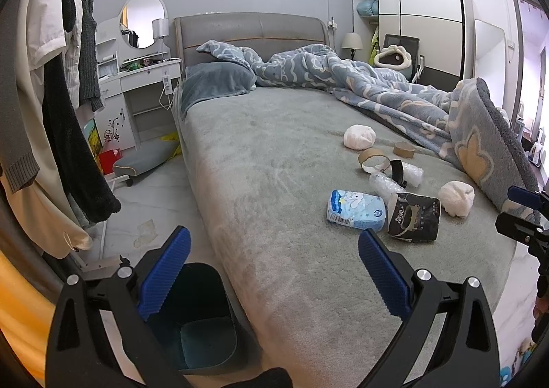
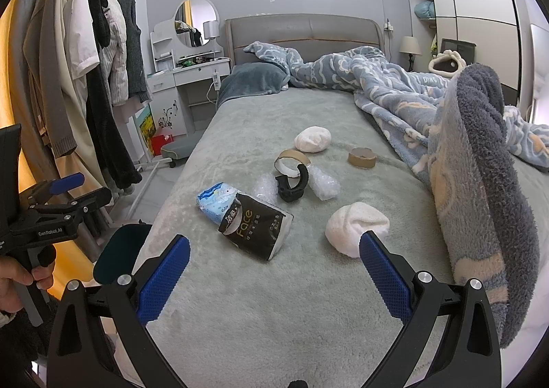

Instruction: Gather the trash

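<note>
A bedroom fills both views: a grey-green bed [image 1: 260, 154] runs up the frame's middle, a rumpled blue blanket [image 2: 405, 93] heaped at right, hanging clothes [image 2: 85, 72] at left. A dark bin [image 1: 202, 319] sits on the floor, lower left. Trash lies centre-right on the bed: black tissue pack [image 2: 255, 225], blue pack [image 1: 355, 209], white wads [image 2: 355, 226], cardboard rings [image 2: 362, 157]. Left tongs [image 1: 274, 271] and right tongs [image 2: 274, 273] gape wide apart, holding nothing.
</note>
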Tool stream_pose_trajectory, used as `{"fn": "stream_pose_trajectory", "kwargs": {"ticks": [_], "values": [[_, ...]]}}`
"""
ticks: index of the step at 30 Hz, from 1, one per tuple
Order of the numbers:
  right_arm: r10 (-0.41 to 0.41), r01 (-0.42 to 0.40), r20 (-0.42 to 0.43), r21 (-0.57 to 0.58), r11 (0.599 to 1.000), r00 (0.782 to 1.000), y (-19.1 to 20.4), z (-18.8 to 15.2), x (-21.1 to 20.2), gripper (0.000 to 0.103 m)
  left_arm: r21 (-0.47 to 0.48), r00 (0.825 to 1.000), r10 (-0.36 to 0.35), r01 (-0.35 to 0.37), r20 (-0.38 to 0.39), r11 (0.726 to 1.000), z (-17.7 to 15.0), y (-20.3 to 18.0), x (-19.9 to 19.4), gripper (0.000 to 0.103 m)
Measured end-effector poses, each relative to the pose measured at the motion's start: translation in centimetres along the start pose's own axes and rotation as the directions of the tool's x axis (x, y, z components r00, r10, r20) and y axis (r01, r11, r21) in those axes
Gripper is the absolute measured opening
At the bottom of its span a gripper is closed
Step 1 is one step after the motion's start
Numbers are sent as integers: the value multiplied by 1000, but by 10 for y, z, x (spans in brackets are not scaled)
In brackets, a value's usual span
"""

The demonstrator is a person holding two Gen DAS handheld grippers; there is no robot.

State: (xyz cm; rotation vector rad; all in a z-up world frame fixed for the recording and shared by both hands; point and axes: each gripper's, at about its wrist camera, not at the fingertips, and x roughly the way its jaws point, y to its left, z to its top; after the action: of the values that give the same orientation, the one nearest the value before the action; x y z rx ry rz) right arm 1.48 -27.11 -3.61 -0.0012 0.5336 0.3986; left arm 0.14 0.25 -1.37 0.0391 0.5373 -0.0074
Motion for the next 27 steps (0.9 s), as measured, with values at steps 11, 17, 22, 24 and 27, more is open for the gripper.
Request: {"fn": "stream_pose_trajectory", "kwargs": {"ticks": [11, 17, 22, 24, 27], "values": [[-14, 15, -19, 10, 1000, 1000, -8, -2, 0, 100, 26, 998, -58, 59, -37, 998, -1, -2, 8, 100], [-23, 23, -28, 10, 1000, 999, -12, 0, 1, 100, 17, 987, -145, 147, -64, 989, -1, -7, 11, 100], [-38, 39, -43, 20, 999, 998, -19, 2, 5, 100, 53, 984, -165, 168, -63, 984, 2, -20, 15, 99], [-44, 46, -53, 24, 999, 998, -23, 3, 6, 100, 63, 980, -189, 193, -69, 979, 4, -26, 17, 99], [-43, 45, -73, 25, 999, 996, -30, 5, 11, 100, 84, 974, -213, 219, -81, 972, 5, -35, 21, 99]]}}
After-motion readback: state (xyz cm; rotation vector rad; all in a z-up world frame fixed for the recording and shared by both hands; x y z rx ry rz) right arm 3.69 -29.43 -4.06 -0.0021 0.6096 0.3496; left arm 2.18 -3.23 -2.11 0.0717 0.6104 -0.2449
